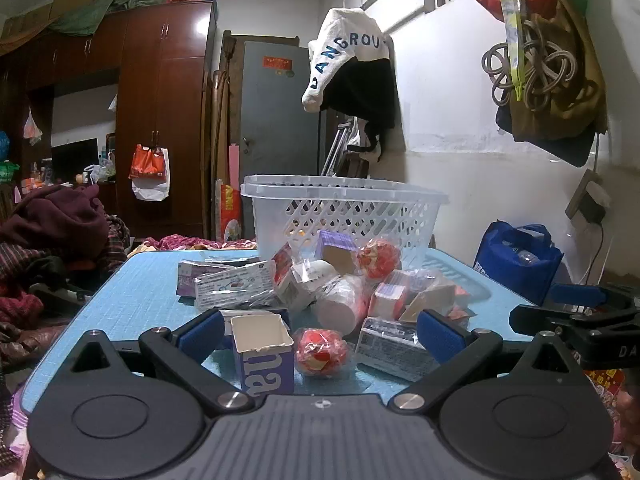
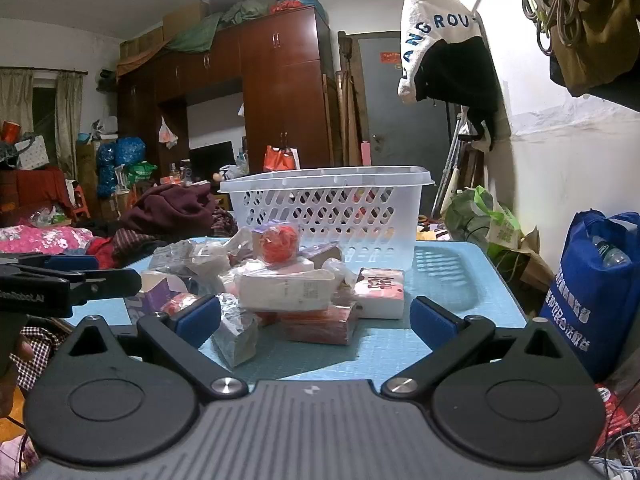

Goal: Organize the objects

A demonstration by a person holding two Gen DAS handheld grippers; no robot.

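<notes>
Both claws wide, nothing held: left gripper (image 1: 320, 334), right gripper (image 2: 316, 320). Heap of small wrapped packets and cartons (image 1: 320, 292) mid-table on the light blue cutting mat (image 1: 132, 308); white perforated plastic basket (image 1: 344, 208) at the far edge. Risk: nudging the open-topped purple carton (image 1: 264, 354) or rolling the red wrapped ball (image 1: 322, 352) off. Basket interior mostly hidden; labels unreadable.

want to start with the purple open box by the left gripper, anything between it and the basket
Yes. The pile of packets sits between the purple open box and the white basket behind it. The left gripper is open around the box.
</notes>
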